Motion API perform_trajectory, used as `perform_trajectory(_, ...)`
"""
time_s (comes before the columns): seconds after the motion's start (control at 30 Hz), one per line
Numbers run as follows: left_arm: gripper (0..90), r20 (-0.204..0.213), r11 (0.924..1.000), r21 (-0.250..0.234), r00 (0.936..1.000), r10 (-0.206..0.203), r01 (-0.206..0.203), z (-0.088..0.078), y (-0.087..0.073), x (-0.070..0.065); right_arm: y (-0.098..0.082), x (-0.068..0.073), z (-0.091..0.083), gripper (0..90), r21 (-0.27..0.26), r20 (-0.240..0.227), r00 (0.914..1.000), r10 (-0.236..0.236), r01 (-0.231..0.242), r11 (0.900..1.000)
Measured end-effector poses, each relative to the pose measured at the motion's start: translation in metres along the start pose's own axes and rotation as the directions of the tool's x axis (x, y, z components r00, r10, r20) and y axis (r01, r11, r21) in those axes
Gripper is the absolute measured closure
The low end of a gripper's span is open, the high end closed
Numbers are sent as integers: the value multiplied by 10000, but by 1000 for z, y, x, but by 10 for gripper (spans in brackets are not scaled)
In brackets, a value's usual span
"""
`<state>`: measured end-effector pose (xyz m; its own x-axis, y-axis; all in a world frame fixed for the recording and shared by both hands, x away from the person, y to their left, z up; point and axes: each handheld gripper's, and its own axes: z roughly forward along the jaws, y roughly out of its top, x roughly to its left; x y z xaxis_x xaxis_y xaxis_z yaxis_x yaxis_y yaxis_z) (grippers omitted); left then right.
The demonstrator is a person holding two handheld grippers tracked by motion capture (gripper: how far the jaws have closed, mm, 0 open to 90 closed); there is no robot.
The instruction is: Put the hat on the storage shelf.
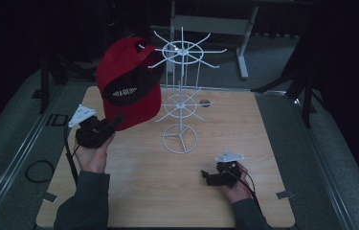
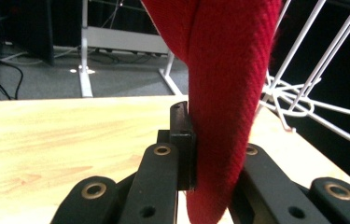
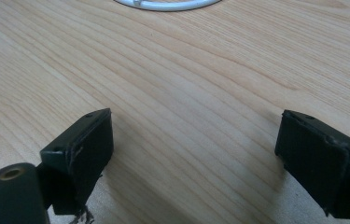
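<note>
Red cap held up beside the white wire rack, at the far left of the table.

The left gripper (image 1: 112,125) is clenched on the brim of the red cap (image 1: 128,84); the cap hangs in the air, touching the top arms of the white wire rack (image 1: 181,96); the right gripper (image 1: 206,176) rests low over the wooden table (image 1: 167,191) at the near right, jaws wide apart and grasping nothing; the round base of the rack lies just beyond it.
</note>
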<state>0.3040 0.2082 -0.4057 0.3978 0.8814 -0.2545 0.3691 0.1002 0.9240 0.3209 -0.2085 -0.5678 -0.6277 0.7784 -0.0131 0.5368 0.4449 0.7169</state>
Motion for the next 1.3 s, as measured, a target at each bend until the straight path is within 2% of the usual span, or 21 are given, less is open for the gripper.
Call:
perform_trajectory(0.4,851,-32,9981,612,10000,-50,52,11,-25,2,0,0,0,112,29,-13,10000,6,-5,10000)
perform_trajectory(0.57,832,19,9947,975,9995,320,-320,15,-33,-1,0,0,0,112,-5,6,10000,-1,1,10000)
perform_trajectory(0.7,821,187,9937,1068,9993,319,-337,16,-37,0,0,0,0,112,-16,11,10000,1,-1,10000)
perform_trajectory(0.8,765,150,9920,1182,9990,426,-441,18,-40,1,0,0,0,112,-9,6,10000,6,-6,10000)
perform_trajectory(1.0,647,163,9920,1250,9997,186,-204,19,-45,5,0,0,0,112,-5,7,10000,3,-3,10000)
perform_trajectory(1.3,511,-78,9921,1246,9999,-147,156,18,-52,11,0,0,0,112,2,5,10000,17,-17,10000)
